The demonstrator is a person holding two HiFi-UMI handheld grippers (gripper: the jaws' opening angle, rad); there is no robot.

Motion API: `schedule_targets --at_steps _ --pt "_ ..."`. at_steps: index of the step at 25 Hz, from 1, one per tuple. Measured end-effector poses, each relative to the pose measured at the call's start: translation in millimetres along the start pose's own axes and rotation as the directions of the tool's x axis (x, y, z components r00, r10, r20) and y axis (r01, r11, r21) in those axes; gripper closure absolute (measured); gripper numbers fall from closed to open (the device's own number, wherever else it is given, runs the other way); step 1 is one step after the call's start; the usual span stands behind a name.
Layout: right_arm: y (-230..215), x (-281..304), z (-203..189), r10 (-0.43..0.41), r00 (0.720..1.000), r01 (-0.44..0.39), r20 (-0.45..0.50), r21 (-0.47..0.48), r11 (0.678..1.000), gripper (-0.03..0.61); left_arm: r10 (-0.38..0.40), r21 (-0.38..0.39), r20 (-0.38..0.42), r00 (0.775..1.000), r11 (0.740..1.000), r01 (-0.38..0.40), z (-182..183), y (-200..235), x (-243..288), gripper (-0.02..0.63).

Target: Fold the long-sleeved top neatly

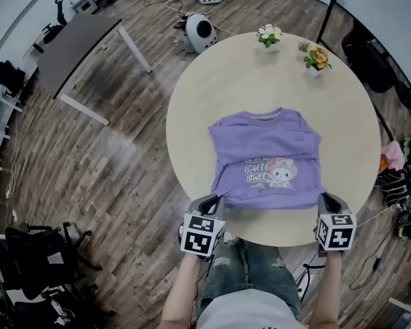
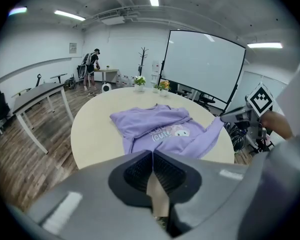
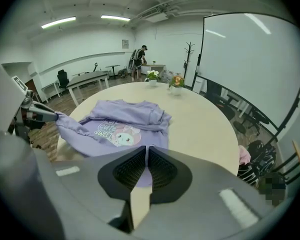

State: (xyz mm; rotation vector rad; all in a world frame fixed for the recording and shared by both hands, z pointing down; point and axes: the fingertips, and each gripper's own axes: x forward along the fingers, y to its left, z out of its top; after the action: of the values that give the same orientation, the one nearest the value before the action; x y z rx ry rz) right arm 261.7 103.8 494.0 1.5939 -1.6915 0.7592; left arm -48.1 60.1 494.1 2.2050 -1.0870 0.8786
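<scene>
The purple top [image 1: 266,157] lies print-up on the round tabletop [image 1: 192,108], spread just ahead of both tongs. The left tongs [image 1: 216,199] are clenched on its near left corner, and the right tongs [image 1: 322,198] are clenched on its near right corner. Each corner is drawn up off the tabletop's near edge, and the top's near edge runs between the two tongs. Two flower pots [image 1: 268,37] stand well beyond the top, at the tabletop's far side
</scene>
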Motion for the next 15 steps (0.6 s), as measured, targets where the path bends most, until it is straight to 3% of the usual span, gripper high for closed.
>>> schedule_targets --at_steps 15 --pt "-22 48 127 0.094 0.988 -0.084 0.123 -0.085 0.993 0.534 0.046 -0.061 0.036 0.998 0.997 -0.044 78 35 37 0.602"
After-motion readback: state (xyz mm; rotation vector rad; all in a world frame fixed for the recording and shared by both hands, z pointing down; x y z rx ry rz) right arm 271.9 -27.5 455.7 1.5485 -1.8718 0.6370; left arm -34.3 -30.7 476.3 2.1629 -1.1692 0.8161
